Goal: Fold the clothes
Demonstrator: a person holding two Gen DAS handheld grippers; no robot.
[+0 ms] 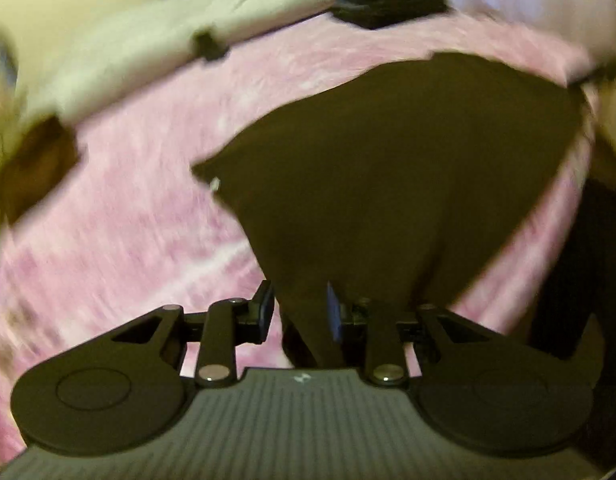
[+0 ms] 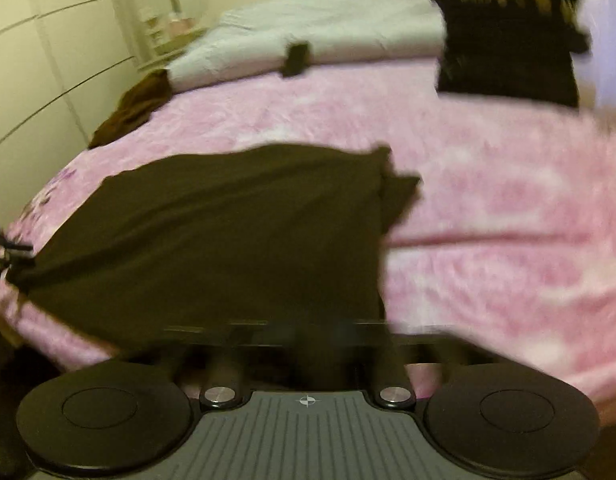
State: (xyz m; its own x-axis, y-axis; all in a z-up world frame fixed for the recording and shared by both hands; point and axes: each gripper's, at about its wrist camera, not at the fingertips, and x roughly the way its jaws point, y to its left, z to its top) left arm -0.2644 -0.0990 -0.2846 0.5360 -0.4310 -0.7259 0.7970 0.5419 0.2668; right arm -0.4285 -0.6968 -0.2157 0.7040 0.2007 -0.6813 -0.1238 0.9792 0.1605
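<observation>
A dark brown garment (image 1: 387,168) lies spread on the pink bedspread (image 1: 128,220). In the left wrist view one corner is drawn into a cone that fills the gap between the blue pads (image 1: 335,314), and my left gripper (image 1: 300,308) is shut on it. In the right wrist view the same garment (image 2: 228,232) runs down to my right gripper (image 2: 311,336). Its fingers are blurred, and dark cloth sits bunched between them. At the far left of that view, my left gripper (image 2: 4,256) holds the other stretched corner.
A stack of folded black clothes (image 2: 507,40) sits at the far side of the bed, beside a white duvet (image 2: 327,28) with a small dark object (image 2: 296,58) at its edge. Another brown garment (image 2: 132,108) lies at the bed's left edge. White drawers (image 2: 48,60) stand beyond.
</observation>
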